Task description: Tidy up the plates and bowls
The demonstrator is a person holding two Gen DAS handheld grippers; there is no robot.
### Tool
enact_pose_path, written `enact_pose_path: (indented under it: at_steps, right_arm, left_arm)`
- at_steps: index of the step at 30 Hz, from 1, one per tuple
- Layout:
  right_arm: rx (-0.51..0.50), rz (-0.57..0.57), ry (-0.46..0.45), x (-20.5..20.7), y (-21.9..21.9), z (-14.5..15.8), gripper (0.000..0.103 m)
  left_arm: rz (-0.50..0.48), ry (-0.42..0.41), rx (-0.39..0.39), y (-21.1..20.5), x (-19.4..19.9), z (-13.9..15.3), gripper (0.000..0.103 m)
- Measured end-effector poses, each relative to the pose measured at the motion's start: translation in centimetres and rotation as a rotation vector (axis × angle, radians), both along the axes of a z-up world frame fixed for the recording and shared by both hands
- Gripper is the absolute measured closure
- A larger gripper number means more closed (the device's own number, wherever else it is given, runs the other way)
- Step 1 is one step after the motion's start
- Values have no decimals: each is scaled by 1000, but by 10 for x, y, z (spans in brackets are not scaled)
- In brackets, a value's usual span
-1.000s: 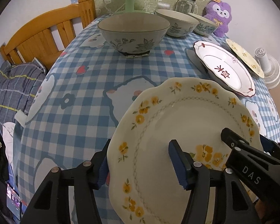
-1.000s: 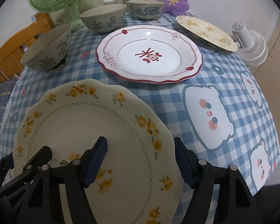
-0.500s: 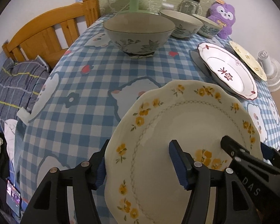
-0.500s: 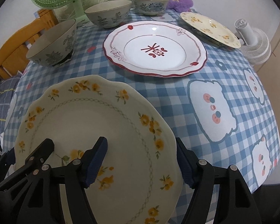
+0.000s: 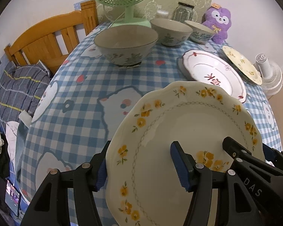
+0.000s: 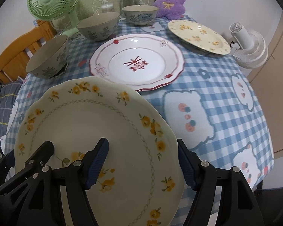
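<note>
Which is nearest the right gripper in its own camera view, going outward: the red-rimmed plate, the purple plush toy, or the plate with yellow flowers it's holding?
1. Yellow-flowered plate, rim between the right gripper fingers.
2. Red-rimmed plate, mid-table.
3. Purple plush toy, far edge.

Both grippers have lifted the yellow-flowered plate [image 5: 181, 137] off the counter [image 5: 81, 98] and carried it toward the red-rimmed plate [image 6: 136, 63].

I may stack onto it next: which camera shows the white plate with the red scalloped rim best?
The right wrist view: the white red-rimmed plate lies almost whole and face-on, only its near edge hidden by the held yellow-flowered plate. The left wrist view shows it off to the side, foreshortened and partly covered.
</note>
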State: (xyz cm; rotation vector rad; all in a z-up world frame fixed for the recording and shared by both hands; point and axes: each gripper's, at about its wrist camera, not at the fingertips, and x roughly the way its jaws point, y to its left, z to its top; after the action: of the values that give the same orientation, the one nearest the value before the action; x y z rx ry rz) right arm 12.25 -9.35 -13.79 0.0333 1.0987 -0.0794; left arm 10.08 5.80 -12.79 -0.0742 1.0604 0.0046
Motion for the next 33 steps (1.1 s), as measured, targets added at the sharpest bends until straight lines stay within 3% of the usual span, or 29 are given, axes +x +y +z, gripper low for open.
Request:
enact_pose_path:
  at_steps: [17, 33]
  right_arm:
    - [0, 6, -26, 10, -88, 22, 29]
    - [-20, -29, -6, 25, -180, 16, 29]
  left_arm:
    - [6, -38, 13, -84, 9, 19, 42]
    - [-21, -25, -3, -174, 29, 12, 42]
